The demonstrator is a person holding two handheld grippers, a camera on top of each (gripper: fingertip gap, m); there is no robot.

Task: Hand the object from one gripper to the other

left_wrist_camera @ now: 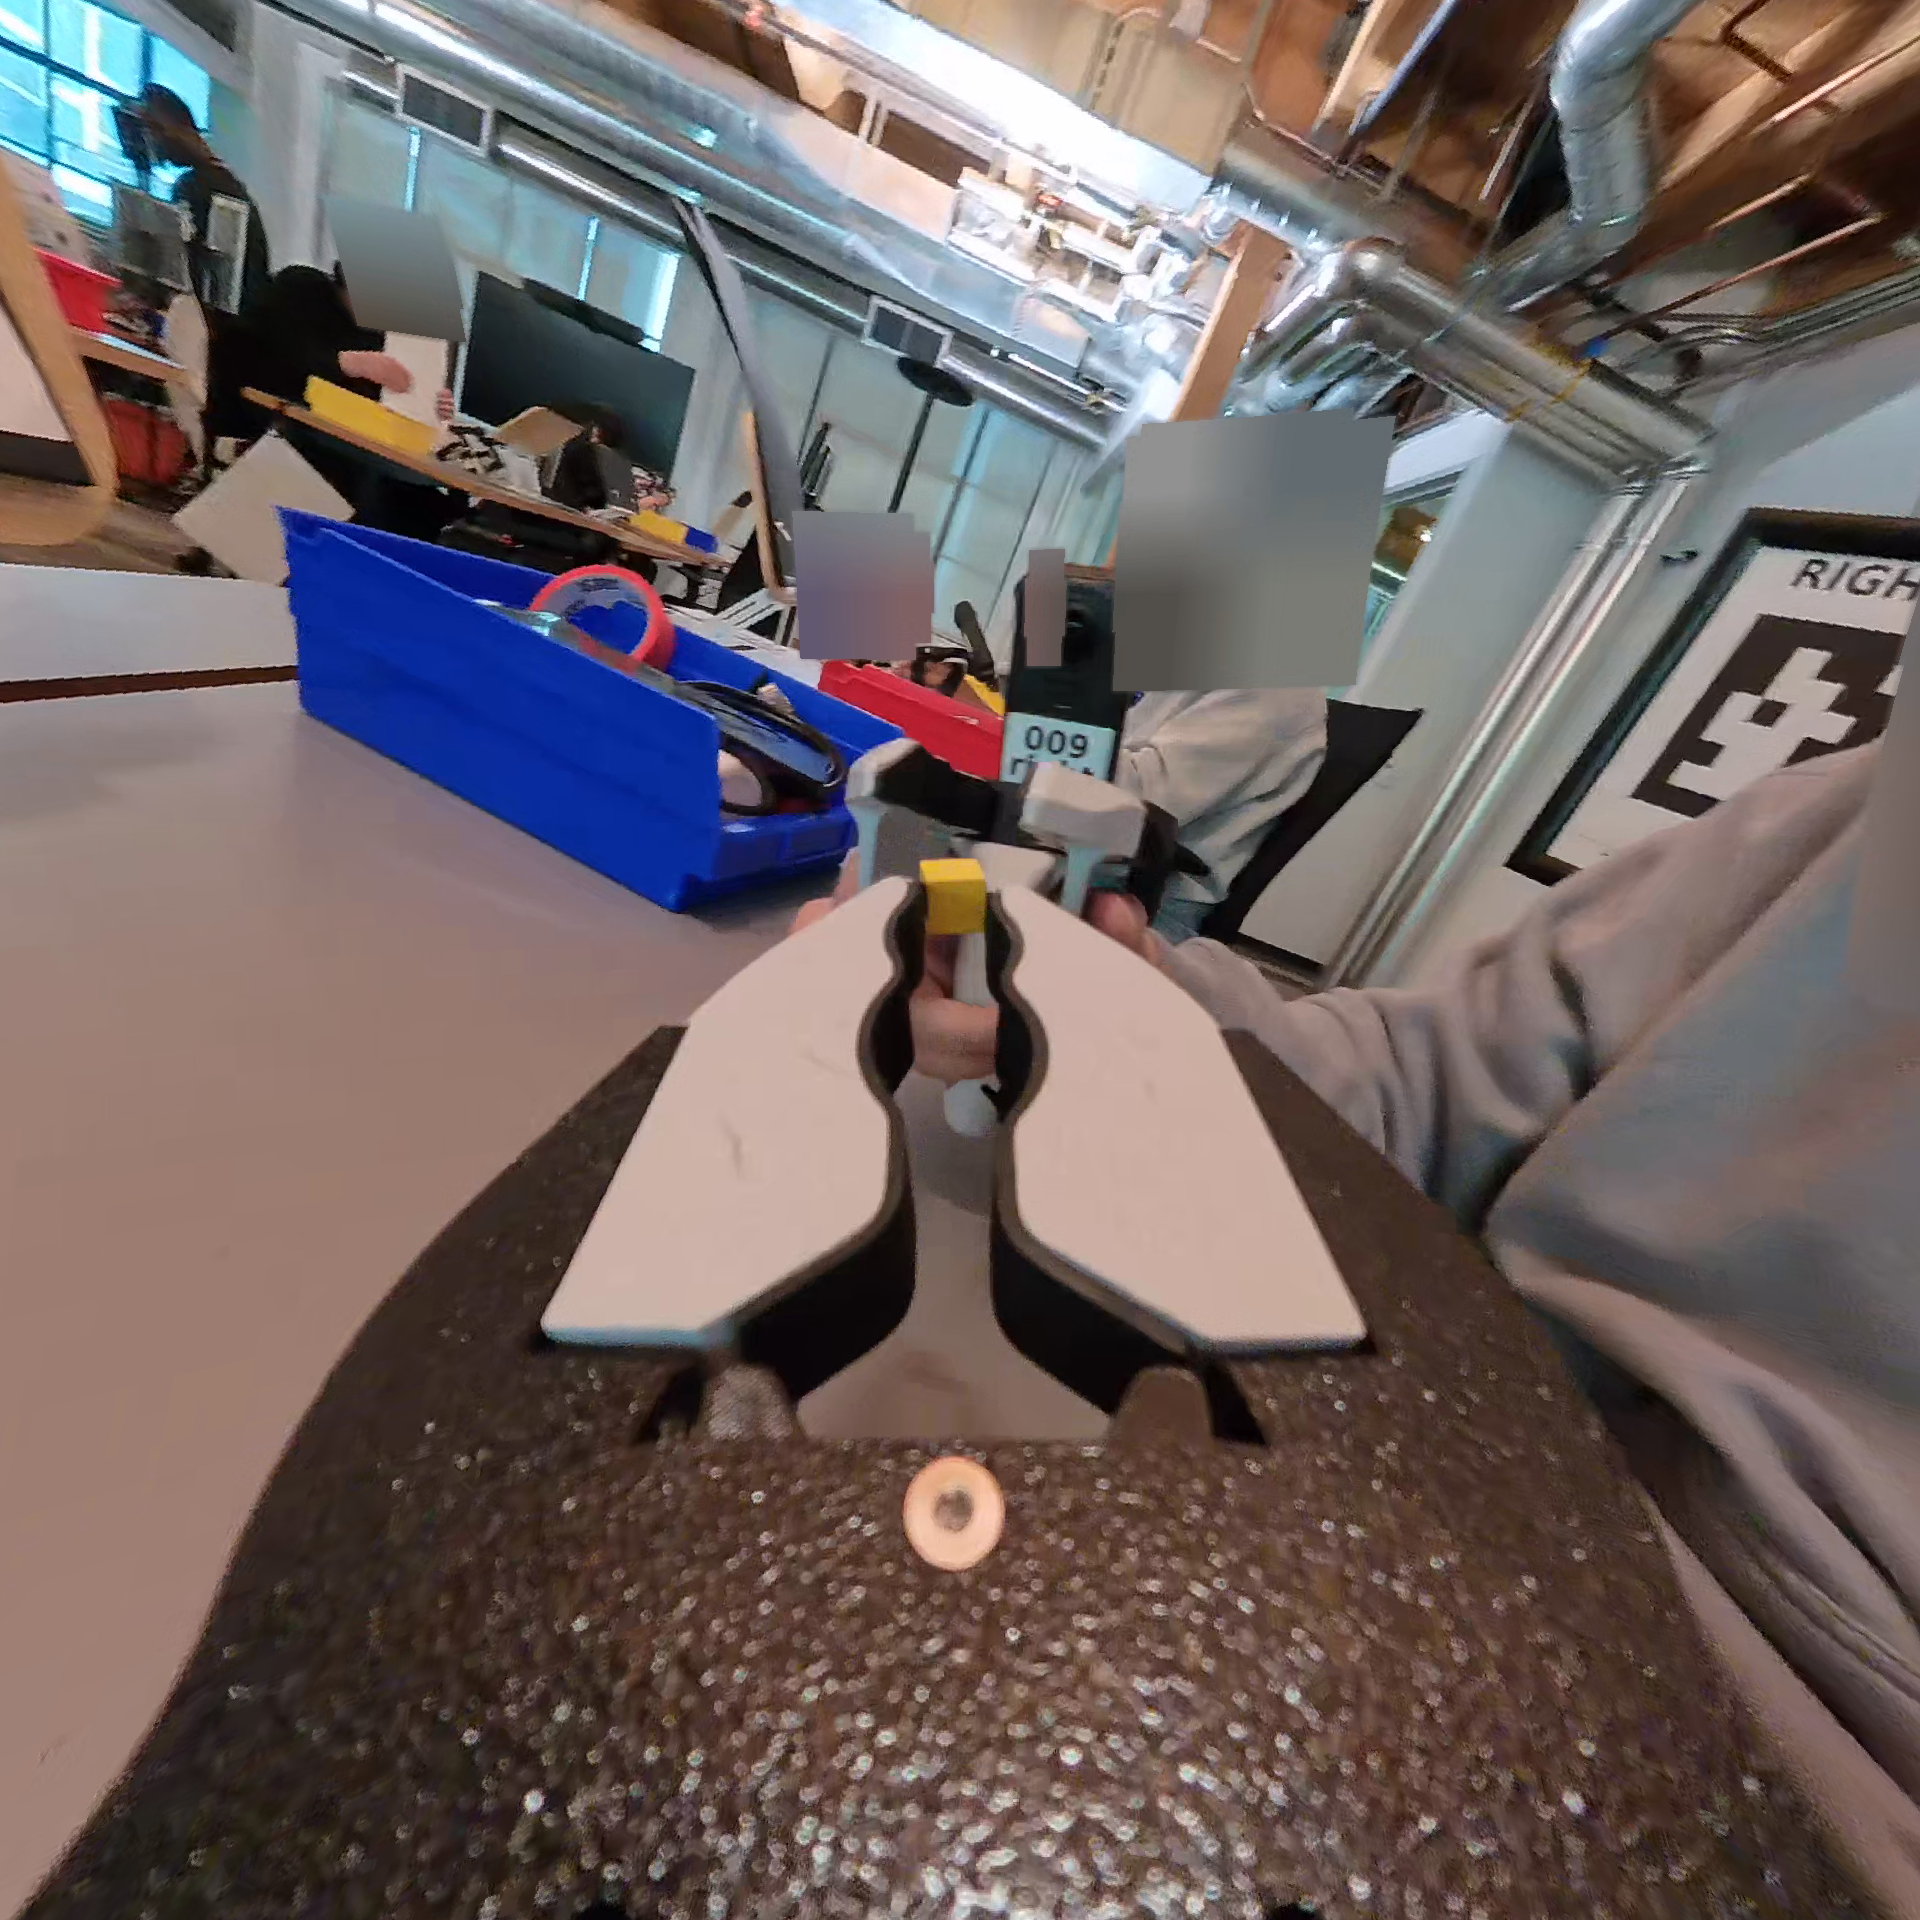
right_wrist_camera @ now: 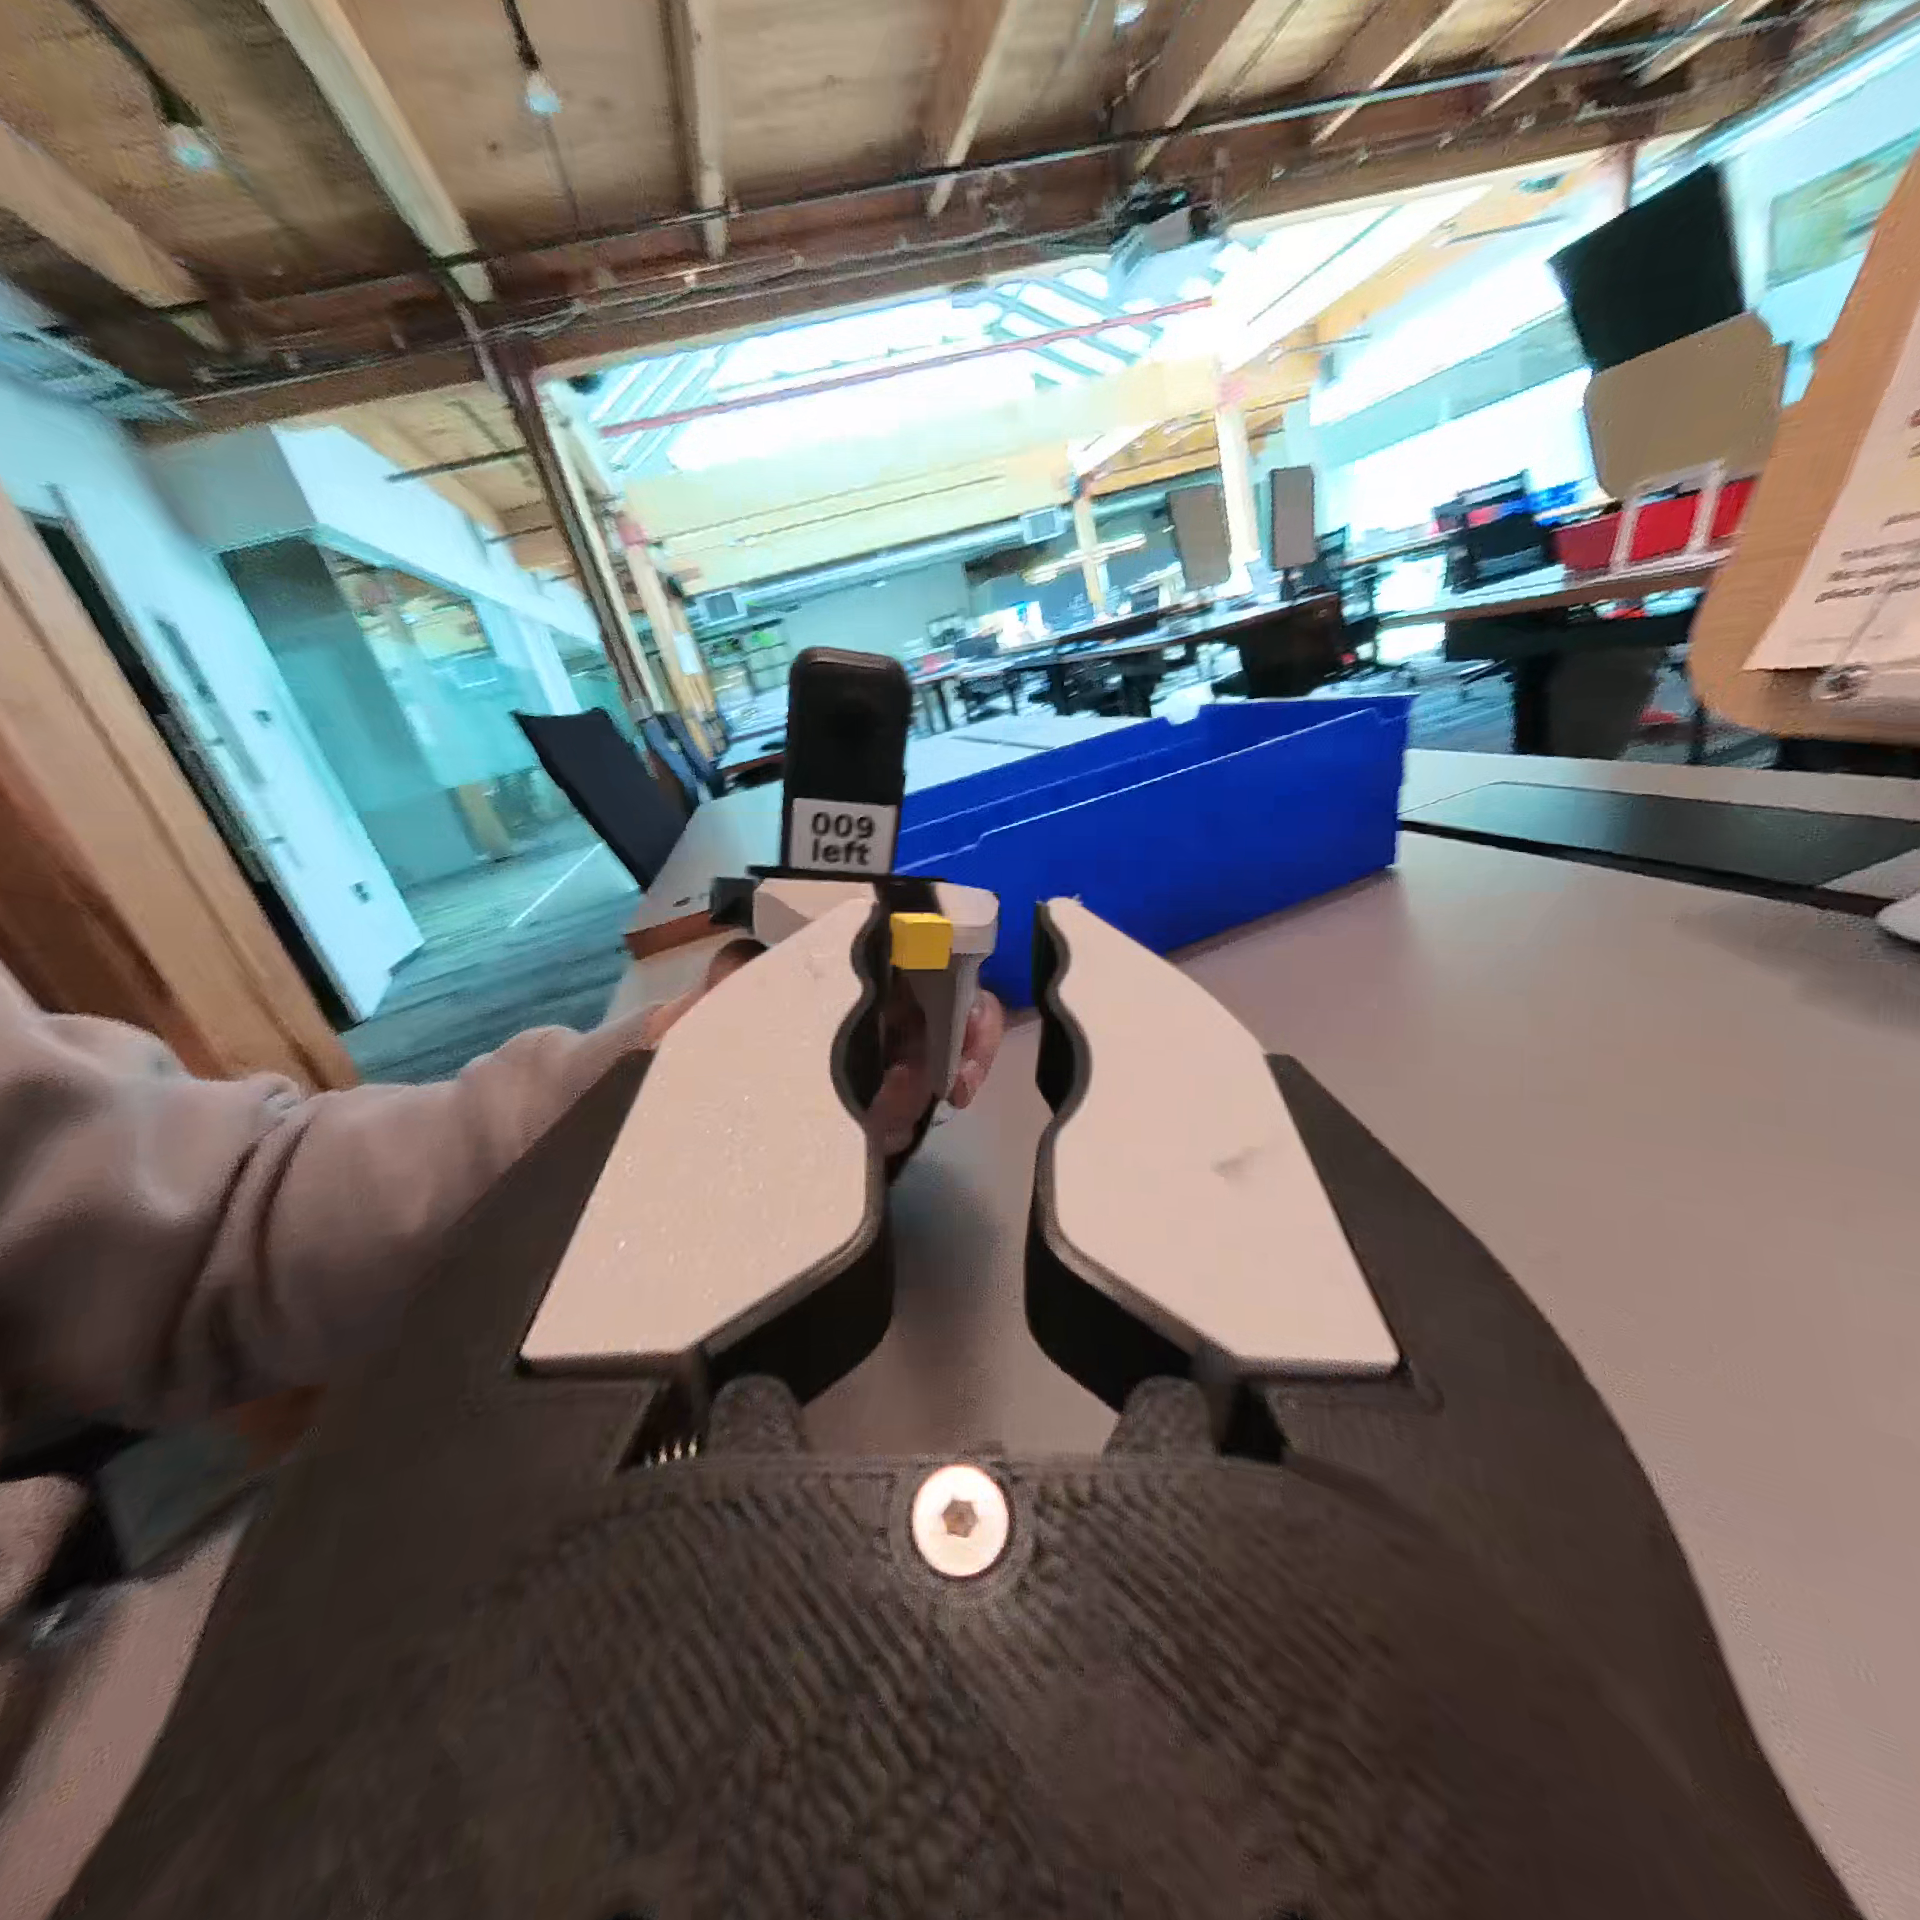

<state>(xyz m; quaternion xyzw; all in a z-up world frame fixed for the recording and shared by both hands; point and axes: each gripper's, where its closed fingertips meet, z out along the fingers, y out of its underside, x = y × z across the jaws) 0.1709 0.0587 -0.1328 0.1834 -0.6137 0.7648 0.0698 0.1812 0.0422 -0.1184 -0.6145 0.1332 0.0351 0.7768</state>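
Small yellow block (left_wrist_camera: 954, 900) pinched at left gripper (left_wrist_camera: 951, 914) tips, above table (left_wrist_camera: 312, 1039). Right gripper (right_wrist_camera: 961, 925) spread wide beside it. Block likely light, rigid — flat exposed faces suit pinch.

Printed label (right_wrist_camera: 842, 836) on black camera (right_wrist_camera: 847, 727); printed sign (left_wrist_camera: 1818, 717).

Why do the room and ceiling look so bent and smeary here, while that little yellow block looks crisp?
Left wrist view: wide-angle lens bows the ceiling pipes; the yellow block between the left gripper fingertips is sharp. Right wrist view: skylights glare white, edges smear, block stays clear.
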